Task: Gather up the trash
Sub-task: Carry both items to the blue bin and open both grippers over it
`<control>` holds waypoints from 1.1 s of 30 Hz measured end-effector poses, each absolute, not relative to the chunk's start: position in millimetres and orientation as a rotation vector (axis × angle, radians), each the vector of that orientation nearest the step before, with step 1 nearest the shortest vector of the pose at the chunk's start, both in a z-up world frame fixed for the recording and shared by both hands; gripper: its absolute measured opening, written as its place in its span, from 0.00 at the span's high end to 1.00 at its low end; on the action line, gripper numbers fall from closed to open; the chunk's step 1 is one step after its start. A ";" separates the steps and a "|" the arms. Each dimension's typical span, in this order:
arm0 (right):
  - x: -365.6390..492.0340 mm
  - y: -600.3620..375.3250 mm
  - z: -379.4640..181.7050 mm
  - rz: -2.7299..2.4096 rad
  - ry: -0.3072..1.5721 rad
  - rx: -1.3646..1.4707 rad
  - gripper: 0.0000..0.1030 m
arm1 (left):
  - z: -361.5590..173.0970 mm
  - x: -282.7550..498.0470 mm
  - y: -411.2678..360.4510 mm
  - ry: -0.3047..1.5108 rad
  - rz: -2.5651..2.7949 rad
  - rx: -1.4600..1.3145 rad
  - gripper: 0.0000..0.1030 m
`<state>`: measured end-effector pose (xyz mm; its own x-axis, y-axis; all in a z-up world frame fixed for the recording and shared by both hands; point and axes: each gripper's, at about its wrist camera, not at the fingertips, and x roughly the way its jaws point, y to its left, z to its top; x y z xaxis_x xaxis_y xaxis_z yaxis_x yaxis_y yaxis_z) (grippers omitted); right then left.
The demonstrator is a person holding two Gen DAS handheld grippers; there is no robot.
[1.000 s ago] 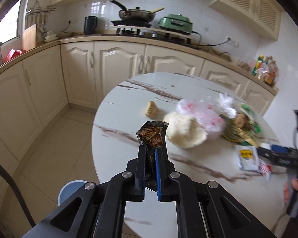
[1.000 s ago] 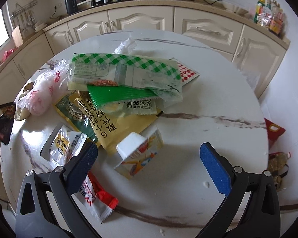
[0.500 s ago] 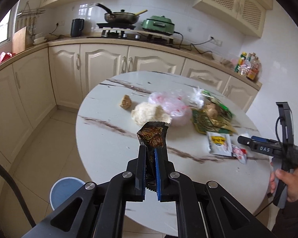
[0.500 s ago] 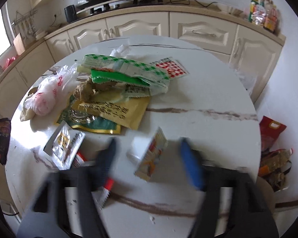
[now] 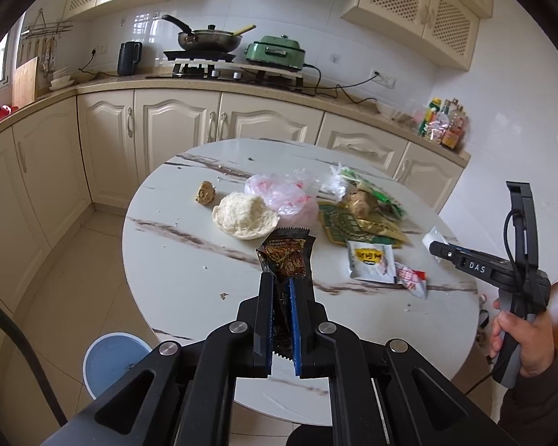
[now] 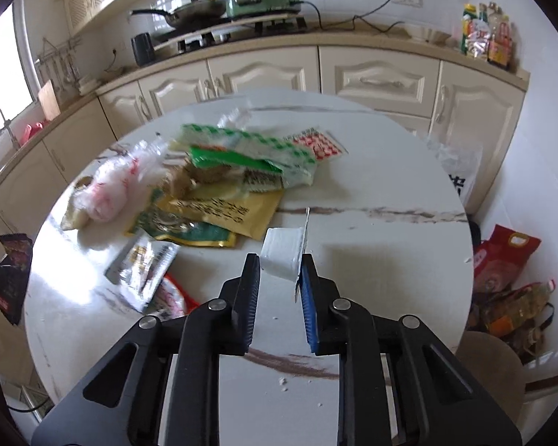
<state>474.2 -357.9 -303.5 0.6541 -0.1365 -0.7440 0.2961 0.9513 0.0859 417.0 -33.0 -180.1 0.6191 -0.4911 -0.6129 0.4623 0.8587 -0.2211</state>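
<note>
Black fingers of the left gripper point(image 5: 279, 293), nearest in the left wrist view, are clamped on a dark brown snack wrapper point(image 5: 287, 256) that stands up between the blue pads above the worktop's near edge. Beneath them a blue round bin point(image 5: 109, 353) sits on the pale tiled floor point(image 5: 67, 271). In the right wrist view the right gripper point(image 6: 281, 286) is closing its narrow fingers on a small white cup with a peel-off lid point(image 6: 283, 256); the cup is between the pads and lifted clear of the surface.

The round worktop point(image 5: 189, 267) is white marble with brown veins and a few crumbs. Farther across it lie a small white-and-yellow sachet point(image 5: 370, 262), a red-and-white sachet point(image 5: 411, 278), a flat white bun point(image 5: 245, 215), a brown lump point(image 5: 204, 193), a crumpled pink-printed plastic bag point(image 5: 286, 195), and an overlapping heap of yellow and green packets point(image 6: 212, 208). A red-checked packet point(image 6: 318, 143) lies just behind the heap.

Beyond the worktop, cream panelled cabinets point(image 5: 175, 133) carry a counter with a hob, a black pan point(image 5: 208, 39), a green electric cooker point(image 5: 275, 52), a dark kettle point(image 5: 129, 58) and bottles point(image 5: 444, 124) at the far right. White tiles cover the wall.
</note>
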 end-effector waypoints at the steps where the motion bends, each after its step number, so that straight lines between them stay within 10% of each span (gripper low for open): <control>1: 472.4 -355.2 -299.6 -0.239 0.811 0.207 0.80 | -179.1 415.3 -33.1 0.714 -0.549 -0.045 0.96; 20: 502.4 -190.5 -249.6 0.155 0.717 0.129 0.80 | -153.7 378.8 51.3 0.629 -0.432 -0.107 0.96; 33: 589.6 23.5 -317.4 0.486 0.840 -0.035 0.80 | -223.6 387.0 200.2 0.760 -0.089 -0.212 0.96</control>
